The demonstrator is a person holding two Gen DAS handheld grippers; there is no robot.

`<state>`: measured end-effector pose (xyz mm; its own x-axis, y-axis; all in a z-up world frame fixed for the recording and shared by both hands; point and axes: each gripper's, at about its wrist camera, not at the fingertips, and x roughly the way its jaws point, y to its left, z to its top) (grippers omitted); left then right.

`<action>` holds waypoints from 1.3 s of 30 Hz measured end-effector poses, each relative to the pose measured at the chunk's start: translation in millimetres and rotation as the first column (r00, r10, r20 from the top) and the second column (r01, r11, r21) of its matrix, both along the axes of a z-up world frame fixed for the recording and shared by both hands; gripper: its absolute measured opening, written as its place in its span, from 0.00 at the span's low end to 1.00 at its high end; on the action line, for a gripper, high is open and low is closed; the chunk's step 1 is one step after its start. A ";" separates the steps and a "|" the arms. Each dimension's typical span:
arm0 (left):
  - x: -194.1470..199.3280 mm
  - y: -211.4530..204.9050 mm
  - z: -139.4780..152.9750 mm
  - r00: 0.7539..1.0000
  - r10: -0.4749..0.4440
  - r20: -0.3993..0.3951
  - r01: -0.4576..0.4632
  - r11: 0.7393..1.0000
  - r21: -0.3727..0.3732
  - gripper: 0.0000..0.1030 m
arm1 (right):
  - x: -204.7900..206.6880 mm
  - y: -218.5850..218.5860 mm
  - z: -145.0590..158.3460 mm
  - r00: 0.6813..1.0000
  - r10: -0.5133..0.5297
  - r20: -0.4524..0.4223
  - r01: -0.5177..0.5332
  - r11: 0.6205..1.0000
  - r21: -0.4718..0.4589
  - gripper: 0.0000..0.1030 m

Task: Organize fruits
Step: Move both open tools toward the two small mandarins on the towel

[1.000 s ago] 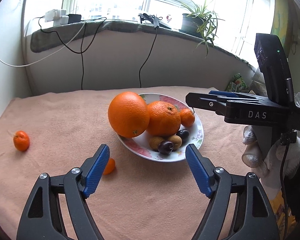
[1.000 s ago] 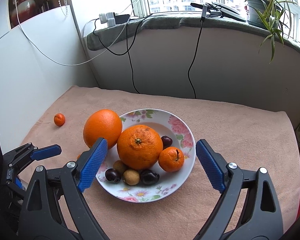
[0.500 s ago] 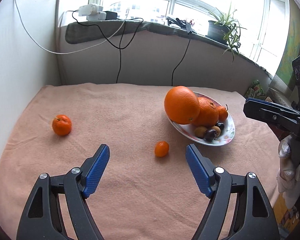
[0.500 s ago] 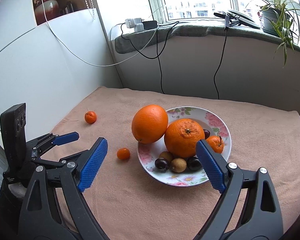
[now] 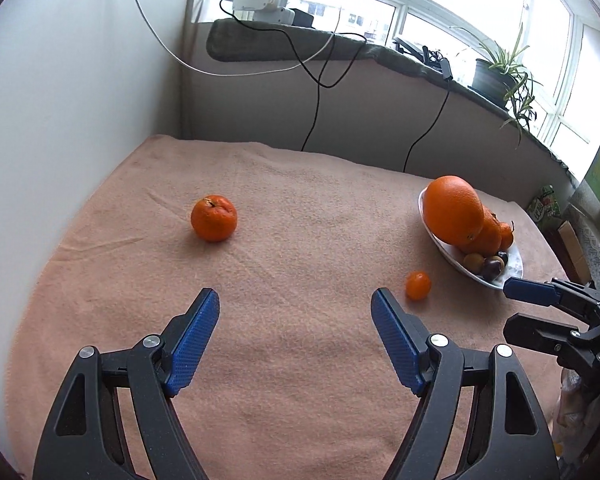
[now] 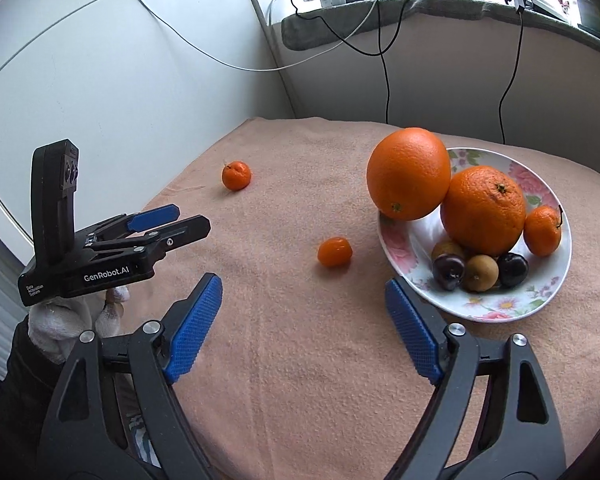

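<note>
1. Progress, judged: most fruit already sits in the plate (image 6: 556, 300); two pieces remain loose on the cloth-covered tabletop (image 5: 300, 360), so roughly two placements are left.
2. Left gripper (image 5: 296, 340): fingers spread wide, empty, hovering over the near edge, aimed toward the tangerine (image 5: 214, 218).
3. Tangerine: alone toward the far left corner, well apart from the plate.
4. Kumquat (image 6: 334, 251): on the cloth just beside the plate's left rim, not touching it.
5. Right gripper (image 6: 304, 328): fingers spread wide, empty, at the near edge, kumquat ahead of it.
6. Plate, near the right edge, holds: a large orange (image 6: 409, 174) overhanging the left rim, a second orange (image 6: 484, 210), one small tangerine, two brown fruits, two dark plums.
</note>
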<state>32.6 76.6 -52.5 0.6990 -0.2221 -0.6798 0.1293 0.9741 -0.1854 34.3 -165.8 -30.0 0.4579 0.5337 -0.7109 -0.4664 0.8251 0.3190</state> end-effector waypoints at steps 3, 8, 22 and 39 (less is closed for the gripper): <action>3.9 7.3 -3.5 1.000 0.006 -0.008 -0.006 1.000 -0.012 0.76 | 0.6 8.0 -7.4 1.000 -0.008 -0.022 0.007 1.000 -0.011 0.71; 14.2 18.7 -7.4 1.000 0.012 -0.018 -0.013 0.999 -0.039 0.75 | 7.3 18.0 -17.0 0.999 -0.041 -0.035 0.040 0.998 -0.048 0.55; 46.4 41.3 -14.5 0.999 0.030 -0.035 -0.033 0.996 -0.087 0.67 | 27.5 35.1 -33.7 0.993 -0.115 -0.018 0.111 0.982 -0.151 0.46; 84.5 49.7 -28.7 0.996 0.046 -0.080 -0.052 0.996 -0.076 0.58 | 42.5 42.5 -45.9 0.991 -0.132 -0.015 0.126 0.970 -0.207 0.40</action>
